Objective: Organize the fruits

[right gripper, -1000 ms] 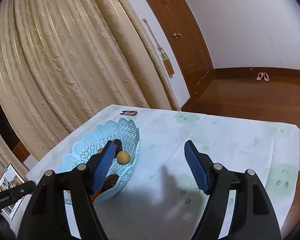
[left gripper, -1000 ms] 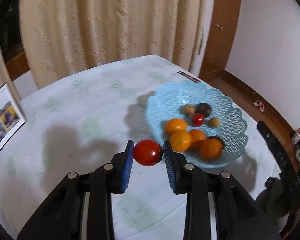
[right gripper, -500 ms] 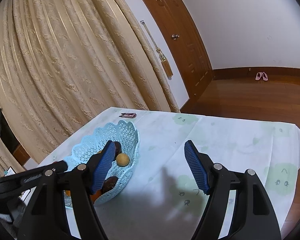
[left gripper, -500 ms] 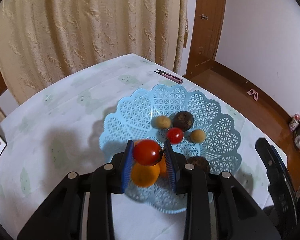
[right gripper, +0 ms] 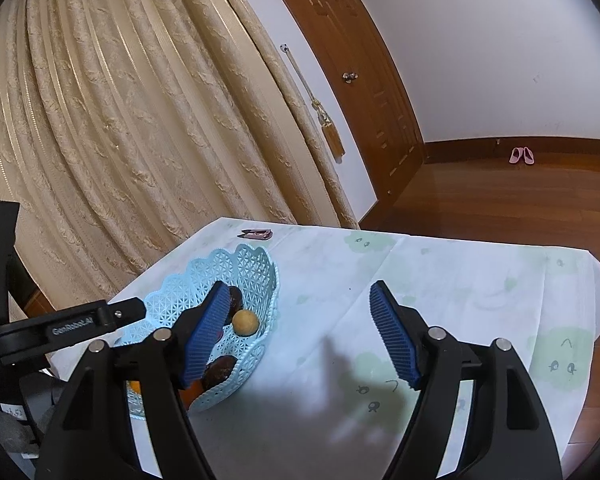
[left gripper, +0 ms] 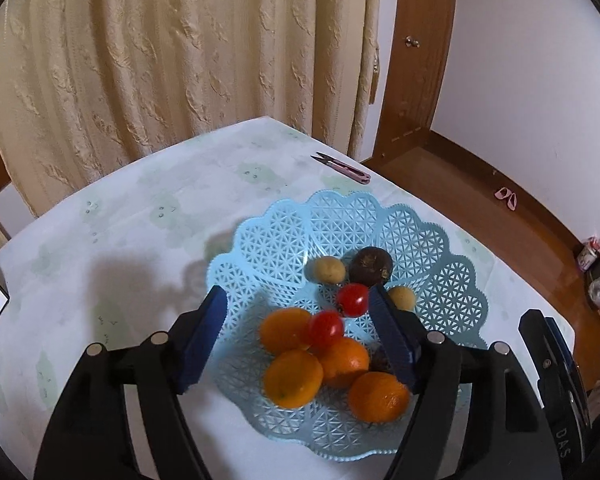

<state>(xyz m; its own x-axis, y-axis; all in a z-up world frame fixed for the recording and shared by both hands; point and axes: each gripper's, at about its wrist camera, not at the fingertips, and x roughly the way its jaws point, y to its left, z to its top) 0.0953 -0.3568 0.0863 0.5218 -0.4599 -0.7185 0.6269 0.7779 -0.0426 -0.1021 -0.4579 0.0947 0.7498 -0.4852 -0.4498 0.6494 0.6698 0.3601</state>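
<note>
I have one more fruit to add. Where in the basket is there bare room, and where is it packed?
The basket's far and left lattice, beyond the yellow fruit and dark fruit, is bare. The near half is crowded: four oranges with a tomato on them. The tablecloth left of the basket is bare too.

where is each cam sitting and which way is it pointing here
Left wrist: on the left gripper, angled down into the blue basket; its own open fingers frame a just-released tomato.
Right wrist: on the right gripper, looking low across the tablecloth toward the door; its fingers open, empty.
Shared: basket, pink snips, curtain; each glimpses the other gripper.
</note>
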